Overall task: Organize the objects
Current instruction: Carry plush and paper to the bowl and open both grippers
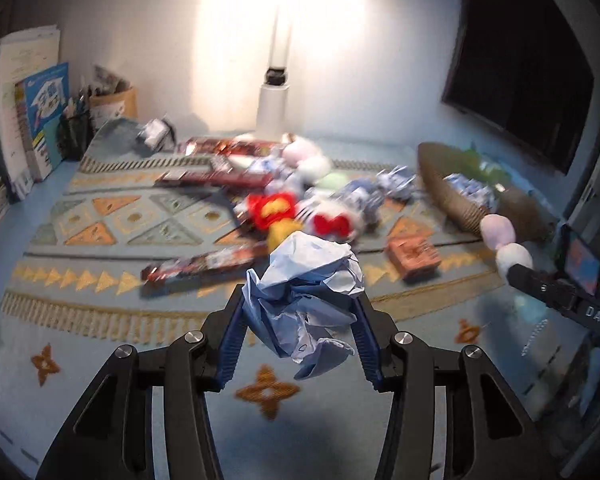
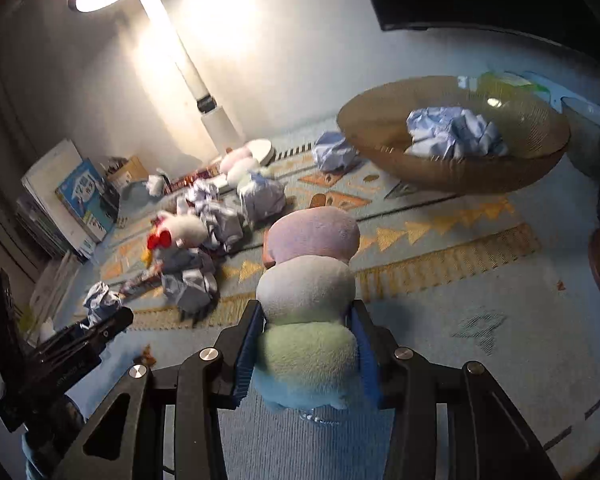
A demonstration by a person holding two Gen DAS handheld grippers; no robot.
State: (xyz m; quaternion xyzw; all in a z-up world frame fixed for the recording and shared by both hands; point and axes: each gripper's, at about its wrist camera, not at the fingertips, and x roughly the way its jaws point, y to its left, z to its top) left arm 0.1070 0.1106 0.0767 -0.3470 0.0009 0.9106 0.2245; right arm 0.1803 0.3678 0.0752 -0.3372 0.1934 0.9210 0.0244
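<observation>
left gripper (image 1: 300, 312) — clamps crumpled blue paper ball (image 1: 306, 300) | right gripper (image 2: 306, 344) — grips fuzzy pastel dango plush (image 2: 308, 292)

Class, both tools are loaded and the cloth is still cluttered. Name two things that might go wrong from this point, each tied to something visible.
1. The left tool pinches only part of the crumpled blue paper; loose folds hang below it, so the paper may slip or tear free.
2. The right tool grips the pastel plush near one end, so the free purple end could swing and knock the rim of the brown bowl, which already holds paper.
</observation>
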